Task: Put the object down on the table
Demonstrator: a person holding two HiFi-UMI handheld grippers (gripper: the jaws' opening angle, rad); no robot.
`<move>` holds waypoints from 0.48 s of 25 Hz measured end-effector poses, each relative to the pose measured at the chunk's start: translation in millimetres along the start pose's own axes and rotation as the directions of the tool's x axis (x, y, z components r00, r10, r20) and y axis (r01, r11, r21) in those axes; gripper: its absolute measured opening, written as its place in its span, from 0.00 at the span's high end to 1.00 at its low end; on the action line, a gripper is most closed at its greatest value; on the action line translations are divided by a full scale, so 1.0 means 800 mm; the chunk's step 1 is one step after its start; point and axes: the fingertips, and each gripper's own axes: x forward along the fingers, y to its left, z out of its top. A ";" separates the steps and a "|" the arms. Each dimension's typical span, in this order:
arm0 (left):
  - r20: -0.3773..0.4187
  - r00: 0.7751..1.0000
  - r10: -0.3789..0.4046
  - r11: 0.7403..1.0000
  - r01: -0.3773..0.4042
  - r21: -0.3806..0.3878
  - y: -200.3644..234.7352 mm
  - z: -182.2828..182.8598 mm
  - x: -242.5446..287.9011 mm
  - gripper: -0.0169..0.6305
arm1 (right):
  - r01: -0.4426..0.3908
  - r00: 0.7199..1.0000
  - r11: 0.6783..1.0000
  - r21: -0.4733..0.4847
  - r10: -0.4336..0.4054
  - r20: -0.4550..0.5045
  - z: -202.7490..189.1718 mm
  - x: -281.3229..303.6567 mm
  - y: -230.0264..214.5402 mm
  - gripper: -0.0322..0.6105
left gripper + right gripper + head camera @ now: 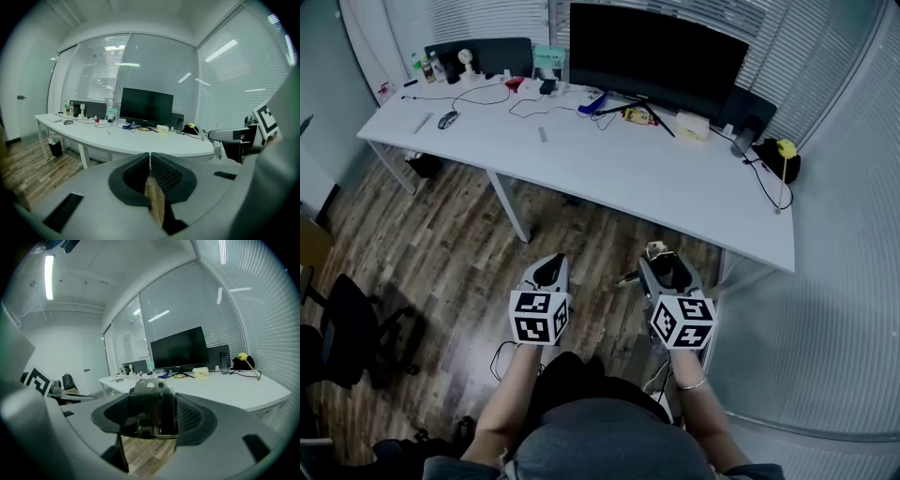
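Note:
My right gripper (662, 260) is shut on a small dark object (656, 250) with a pale grey top, held over the wooden floor in front of the white table (675, 183). In the right gripper view that object (151, 401) fills the gap between the jaws of the right gripper (151, 420), and the table (225, 386) lies beyond it. The left gripper (550, 265) hovers beside it to the left, also short of the table edge. In the left gripper view the left gripper (150, 157) has its pads meeting at the tips with nothing between them.
On the table stand a large black monitor (656, 52), a mouse (447, 119), cables and small items along the back, and a black bag with a yellow ball (785, 148) at the right end. A black office chair (347, 333) is at the left. A blinded glass wall runs along the right.

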 end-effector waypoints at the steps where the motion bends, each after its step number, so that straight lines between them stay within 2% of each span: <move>1: 0.000 1.000 0.003 1.000 -0.003 -0.002 0.000 -0.001 0.000 0.93 | -0.002 1.000 1.000 0.001 0.002 0.000 0.001 0.002 0.000 0.50; 12: -0.020 1.000 0.023 0.999 -0.024 -0.027 0.031 -0.009 0.034 0.93 | -0.015 1.000 1.000 -0.002 0.015 -0.004 0.007 0.050 -0.004 0.50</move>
